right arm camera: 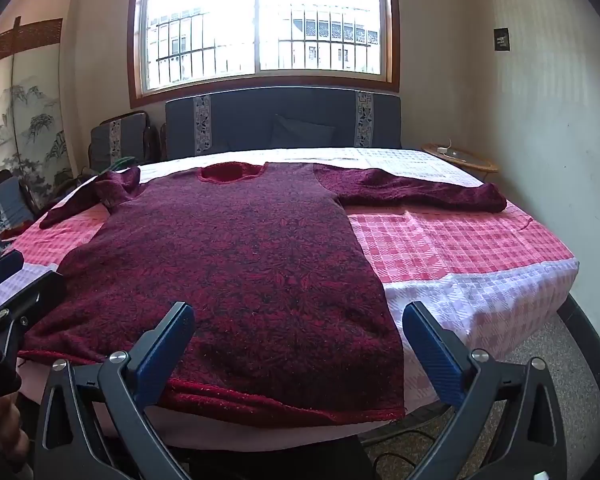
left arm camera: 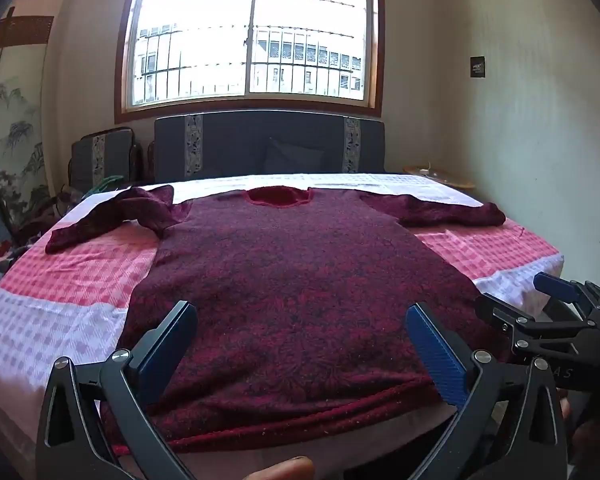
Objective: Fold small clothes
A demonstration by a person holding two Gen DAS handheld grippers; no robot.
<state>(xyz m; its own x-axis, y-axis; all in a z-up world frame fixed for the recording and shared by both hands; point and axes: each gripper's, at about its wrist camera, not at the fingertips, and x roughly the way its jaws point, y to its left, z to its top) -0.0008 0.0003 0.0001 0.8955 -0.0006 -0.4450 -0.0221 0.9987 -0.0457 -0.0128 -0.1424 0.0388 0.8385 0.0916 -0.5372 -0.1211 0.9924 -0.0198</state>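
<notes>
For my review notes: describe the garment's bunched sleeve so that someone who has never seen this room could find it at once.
Start at the big window; below it a pink checked cloth covers a table, with a dark red sweater spread flat on it. The bunched sleeve is on the side toward the painted screen. Unlike the other sleeve, which lies straight out, this one is crumpled and doubled over itself.

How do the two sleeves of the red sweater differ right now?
The left sleeve is bunched and folded over on itself near the shoulder, angling toward the near side. The right sleeve lies stretched straight out sideways, fairly flat. The left one's cuff sits near the table edge; the right one's cuff rests well onto the checked cloth. Both share the same dark red knit.
</notes>
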